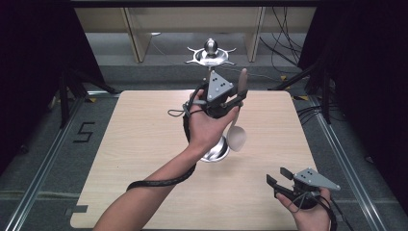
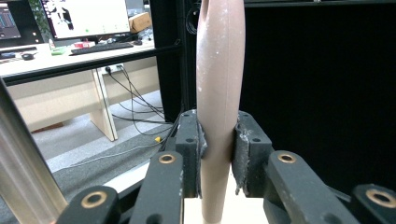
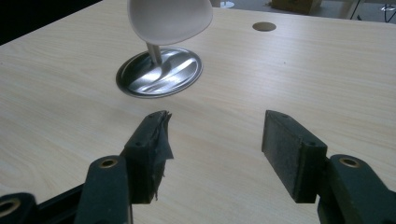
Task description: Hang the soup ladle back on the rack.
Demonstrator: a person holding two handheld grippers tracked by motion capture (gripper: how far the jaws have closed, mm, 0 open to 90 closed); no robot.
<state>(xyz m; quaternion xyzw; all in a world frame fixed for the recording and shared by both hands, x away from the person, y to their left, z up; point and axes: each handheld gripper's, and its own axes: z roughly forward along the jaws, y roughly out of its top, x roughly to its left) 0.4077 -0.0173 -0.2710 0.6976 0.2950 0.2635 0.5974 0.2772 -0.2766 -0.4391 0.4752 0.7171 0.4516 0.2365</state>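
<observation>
Pale wood covered the table [image 1: 144, 144] in the high view, where your left gripper [image 1: 230, 102] was raised over its middle, clamped on a beige spoon [image 1: 237, 134] whose bowl hung above a shiny metal dish [image 1: 215, 153]. Your right gripper [image 1: 278, 179] hovered low near the table's right front corner, jaws apart. In the left gripper view, both jaws squeezed the spoon's handle [image 2: 219, 93]. In the right gripper view, the jaws stood wide apart, holding nothing, with the dish [image 3: 159, 72] beyond them.
</observation>
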